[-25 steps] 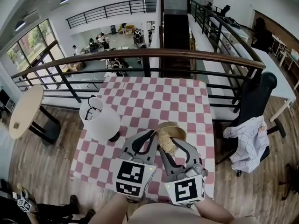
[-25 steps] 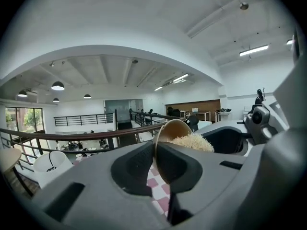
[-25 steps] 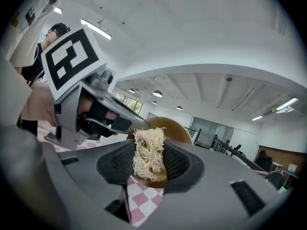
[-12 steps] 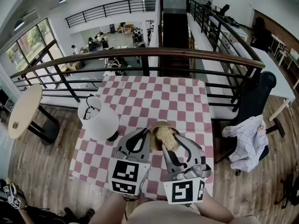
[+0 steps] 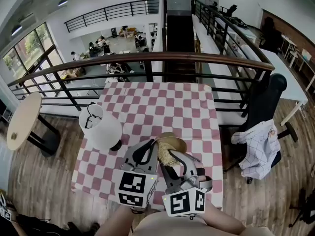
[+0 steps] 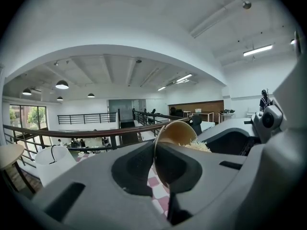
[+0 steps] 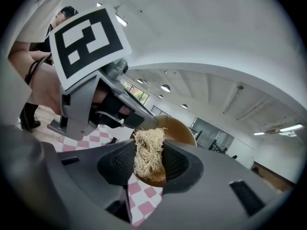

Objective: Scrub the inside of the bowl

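Note:
A tan bowl [image 5: 172, 142] is held tilted above the checkered table, its opening turned toward my right gripper. My left gripper [image 5: 154, 149] is shut on the bowl's near-left rim; in the left gripper view the rim [image 6: 157, 159] stands edge-on between the jaws. My right gripper [image 5: 169, 160] is shut on a straw-coloured fibre scrubber [image 5: 168, 157], which sits at the bowl's near inner wall. In the right gripper view the scrubber [image 7: 148, 152] is pinched upright between the jaws, with the bowl [image 7: 178, 128] right behind it.
The red-and-white checkered table [image 5: 162, 102] stands against a dark railing [image 5: 147, 58] with a drop beyond. A white lamp shade [image 5: 101, 128] is on the table's left side. A black chair draped with cloth [image 5: 261, 141] is at right and a round wooden table [image 5: 22, 119] at left.
The scrubber went from above the bowl's near rim down into the bowl, then back toward its near wall. Both grippers and the bowl shifted slightly left.

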